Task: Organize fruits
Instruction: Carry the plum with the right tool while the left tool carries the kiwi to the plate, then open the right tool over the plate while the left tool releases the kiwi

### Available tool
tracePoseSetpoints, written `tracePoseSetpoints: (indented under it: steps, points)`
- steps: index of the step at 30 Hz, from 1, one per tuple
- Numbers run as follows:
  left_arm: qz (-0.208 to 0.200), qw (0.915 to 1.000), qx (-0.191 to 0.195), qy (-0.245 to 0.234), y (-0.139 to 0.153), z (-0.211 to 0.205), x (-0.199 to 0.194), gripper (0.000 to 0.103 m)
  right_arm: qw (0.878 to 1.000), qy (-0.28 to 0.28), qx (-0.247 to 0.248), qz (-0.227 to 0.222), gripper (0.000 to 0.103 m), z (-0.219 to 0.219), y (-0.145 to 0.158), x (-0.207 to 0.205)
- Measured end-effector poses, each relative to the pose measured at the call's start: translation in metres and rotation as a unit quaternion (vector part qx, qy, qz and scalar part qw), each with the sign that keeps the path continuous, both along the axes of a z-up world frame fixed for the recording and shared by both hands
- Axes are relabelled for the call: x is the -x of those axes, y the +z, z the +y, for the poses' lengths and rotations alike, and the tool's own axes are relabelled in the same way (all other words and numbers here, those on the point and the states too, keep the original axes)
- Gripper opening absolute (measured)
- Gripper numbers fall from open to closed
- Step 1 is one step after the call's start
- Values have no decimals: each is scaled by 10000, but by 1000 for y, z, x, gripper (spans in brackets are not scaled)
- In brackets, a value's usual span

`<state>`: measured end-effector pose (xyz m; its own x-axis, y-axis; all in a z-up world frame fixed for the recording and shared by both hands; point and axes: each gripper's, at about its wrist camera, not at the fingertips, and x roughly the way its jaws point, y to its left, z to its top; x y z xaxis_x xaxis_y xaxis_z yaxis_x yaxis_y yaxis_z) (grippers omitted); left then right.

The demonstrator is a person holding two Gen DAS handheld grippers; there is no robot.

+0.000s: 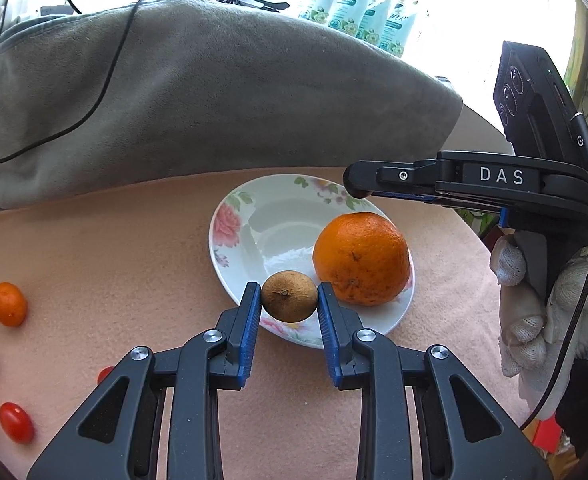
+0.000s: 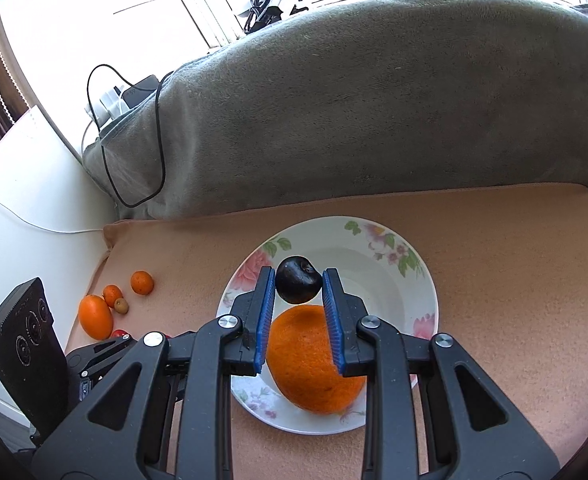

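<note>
A white floral plate (image 1: 230, 232) (image 2: 410, 280) lies on the pink cloth with a large orange (image 1: 361, 258) (image 2: 314, 364) resting in it. My left gripper (image 1: 290, 298) is shut on a small brown round fruit (image 1: 290, 296), held over the plate's near rim beside the orange. My right gripper (image 2: 299, 286) is shut on a dark, almost black round fruit (image 2: 298, 285), held above the plate just past the orange. In the left wrist view the right gripper (image 1: 358, 188) reaches in from the right over the plate's far rim, in a white-gloved hand (image 1: 534, 300).
Loose fruits lie left of the plate: small oranges (image 2: 142, 282) (image 1: 9, 304), a bigger orange one (image 2: 95, 317), a small brown one (image 2: 121, 305), cherry tomatoes (image 1: 16, 422). A grey blanket (image 1: 214, 92) with a black cable (image 2: 160, 152) rises behind the cloth.
</note>
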<state>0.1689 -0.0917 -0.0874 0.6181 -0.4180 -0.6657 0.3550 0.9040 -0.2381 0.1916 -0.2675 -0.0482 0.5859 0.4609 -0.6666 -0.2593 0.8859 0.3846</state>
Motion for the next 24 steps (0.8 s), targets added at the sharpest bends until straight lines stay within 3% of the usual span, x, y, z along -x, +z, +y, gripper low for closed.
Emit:
tracePoseSetpoints:
  steps: [10,11,14,15,19,21,24]
  points:
    - [44,10000,-9,-11,0,-7,-3,27,9997,-175,-125,112,26,-10,-7,-8]
    - [40,10000,-10,-4,0,-7,-3,30,9997,-185,-131,126,29,-11,-7,-8]
    - [28,10000,-10,2,0,-8,-4,41,9996,-235,-127,72,62,-13,-6,-8]
    - [21,10000,1,0,1,-8,-4,42,9996,-262,-129,20,67,-13,-5,-6]
    - [-2,10000,13,23,2,-7,-3,59,9995,-296,-126,-31,72,-13,0,-5]
    - [-5,10000,20,10,2,-7,-3,62,9993,-336,-144,-45,84,-14,1,-5]
    - [-34,10000,4,60,4,-6,-1,70,9990,-383,-229,-76,89,-15,2,-3]
